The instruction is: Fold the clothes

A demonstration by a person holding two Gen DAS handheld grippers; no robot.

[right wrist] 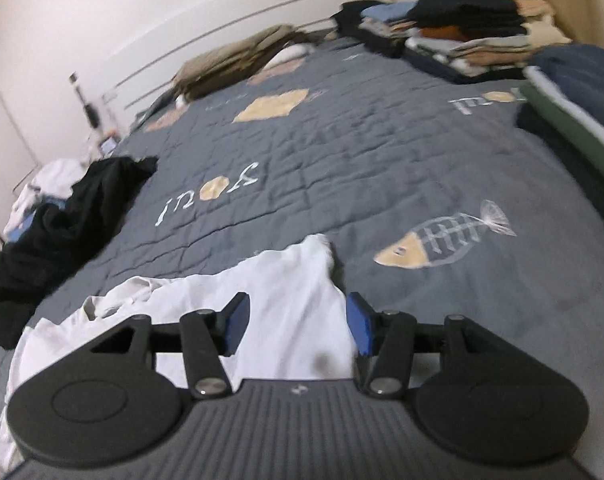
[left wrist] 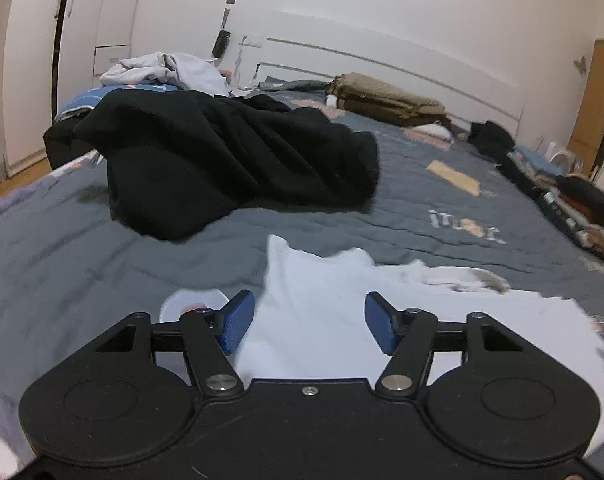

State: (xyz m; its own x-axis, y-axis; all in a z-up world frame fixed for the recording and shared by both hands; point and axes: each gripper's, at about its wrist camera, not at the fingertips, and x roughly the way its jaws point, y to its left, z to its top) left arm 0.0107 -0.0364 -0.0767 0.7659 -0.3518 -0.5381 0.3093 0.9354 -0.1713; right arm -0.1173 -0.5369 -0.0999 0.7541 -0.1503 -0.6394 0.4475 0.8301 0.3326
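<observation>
In the left wrist view the left gripper (left wrist: 309, 322) shows its blue-padded fingers (left wrist: 238, 322) spread wide, gripping nothing, with the flat white cotton garment (left wrist: 321, 312) lying in the lower centre of the frame beneath the gap. The right gripper (right wrist: 298, 322) likewise has its blue fingers (right wrist: 359, 326) parted and closed on nothing above the same white garment (right wrist: 286, 300), which spreads to the lower left of that frame on the grey quilted bed cover (right wrist: 341, 152).

Only the left view shows the crumpled black garment (left wrist: 230, 152) whole, at centre left, with a pale heap of laundry (left wrist: 170, 70) behind it and white wardrobe doors (left wrist: 34, 60) at the upper left. Only the right view shows the fish-skeleton print (right wrist: 441, 242) on the cover and the stack of folded clothes (right wrist: 461, 28) at the upper right.

Both views are blurred, and the gripper bodies hide the garment's near edge, so its outline cannot be made out fully.
</observation>
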